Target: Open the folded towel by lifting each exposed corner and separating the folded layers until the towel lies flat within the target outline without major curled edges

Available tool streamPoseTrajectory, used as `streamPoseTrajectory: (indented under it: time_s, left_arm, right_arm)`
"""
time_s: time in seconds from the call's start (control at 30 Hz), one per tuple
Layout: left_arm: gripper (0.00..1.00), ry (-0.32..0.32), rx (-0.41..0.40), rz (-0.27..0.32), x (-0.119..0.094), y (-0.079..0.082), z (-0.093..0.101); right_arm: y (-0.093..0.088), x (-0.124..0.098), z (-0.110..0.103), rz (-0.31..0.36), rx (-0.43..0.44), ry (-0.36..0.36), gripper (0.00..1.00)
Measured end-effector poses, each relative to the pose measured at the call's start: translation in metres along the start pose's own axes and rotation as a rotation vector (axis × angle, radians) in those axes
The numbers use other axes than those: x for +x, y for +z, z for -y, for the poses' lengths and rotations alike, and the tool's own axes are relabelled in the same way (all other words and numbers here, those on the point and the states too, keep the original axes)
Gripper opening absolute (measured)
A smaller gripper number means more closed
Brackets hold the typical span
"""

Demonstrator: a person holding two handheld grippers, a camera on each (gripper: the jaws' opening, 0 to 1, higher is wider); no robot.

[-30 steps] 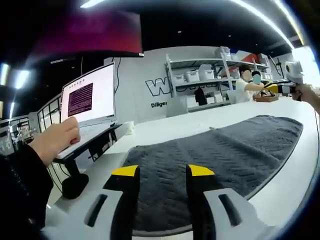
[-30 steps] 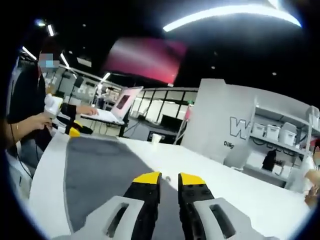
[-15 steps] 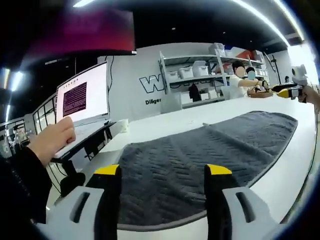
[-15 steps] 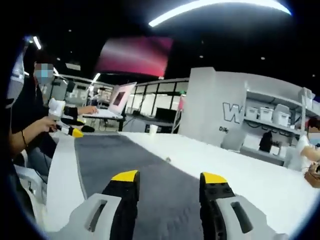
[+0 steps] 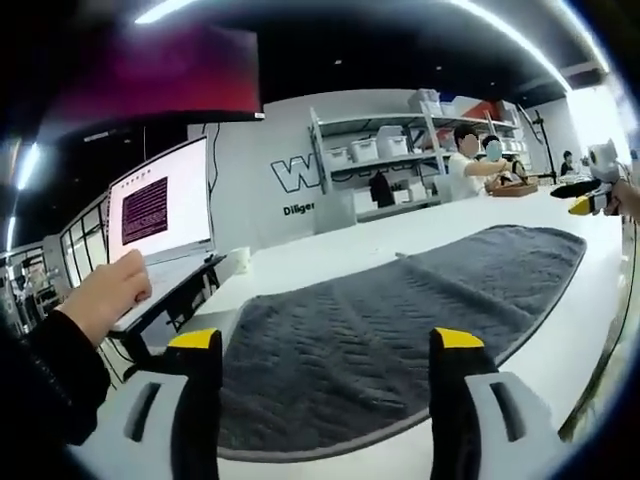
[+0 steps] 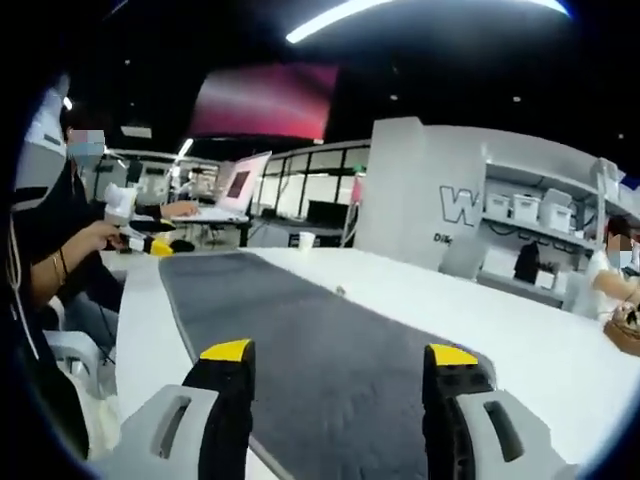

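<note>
A dark grey towel (image 5: 390,330) lies spread out long and flat on the white table (image 5: 330,255), one short end just past my left gripper (image 5: 318,340). That gripper is open, its yellow-tipped jaws wide apart over the towel's near end, holding nothing. In the right gripper view the same towel (image 6: 330,350) runs away from my right gripper (image 6: 340,353), which is open above the other end with nothing in it. The right gripper (image 5: 592,185) appears small at the far right of the left gripper view. The left gripper (image 6: 140,240) appears far left in the right gripper view.
An open laptop (image 5: 160,215) stands on a stand left of the table, with a hand (image 5: 105,295) on it. A small white cup (image 5: 238,260) sits near the table's far edge. Shelves with bins (image 5: 385,155) and two people (image 5: 470,170) are behind.
Both grippers have gone from nearly shut to wide open. Both have drawn back slightly from the towel, which lies flat and has not moved.
</note>
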State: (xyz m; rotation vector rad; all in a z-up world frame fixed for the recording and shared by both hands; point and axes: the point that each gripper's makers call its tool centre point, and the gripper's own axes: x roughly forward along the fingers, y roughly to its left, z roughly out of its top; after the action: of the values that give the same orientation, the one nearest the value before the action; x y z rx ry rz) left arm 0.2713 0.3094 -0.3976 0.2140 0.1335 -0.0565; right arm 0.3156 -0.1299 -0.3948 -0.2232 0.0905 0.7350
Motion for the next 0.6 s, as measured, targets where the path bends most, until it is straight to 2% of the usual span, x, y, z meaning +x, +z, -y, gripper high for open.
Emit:
streamPoseTrajectory:
  time_s: [0.07, 0.1, 0.17, 0.33, 0.5, 0.6]
  left_arm:
    - [0.89, -0.022, 0.001, -0.012, -0.001, -0.001, 0.004]
    - [0.89, -0.021, 0.006, -0.008, -0.003, -0.001, 0.005]
    - [0.89, -0.023, 0.011, -0.008, -0.004, -0.001, 0.006]
    - [0.91, -0.051, 0.001, 0.008, -0.006, 0.003, 0.013]
    - [0.94, -0.071, 0.003, 0.025, -0.008, 0.01, 0.019]
    - [0.95, -0.076, 0.002, 0.036, -0.01, 0.014, 0.02]
  right_arm:
    - [-0.007, -0.005, 0.0, -0.023, 0.001, -0.011, 0.78]
    - [-0.014, -0.011, 0.003, -0.046, 0.013, -0.05, 0.82]
    - [-0.019, -0.014, 0.004, -0.061, 0.007, -0.059, 0.9]
    - [-0.025, -0.029, 0.003, -0.063, 0.061, -0.074, 0.92]
    - [-0.026, -0.038, 0.005, -0.062, 0.079, -0.094, 0.99]
    - [-0.028, -0.042, 0.006, -0.07, 0.091, -0.102, 0.99]
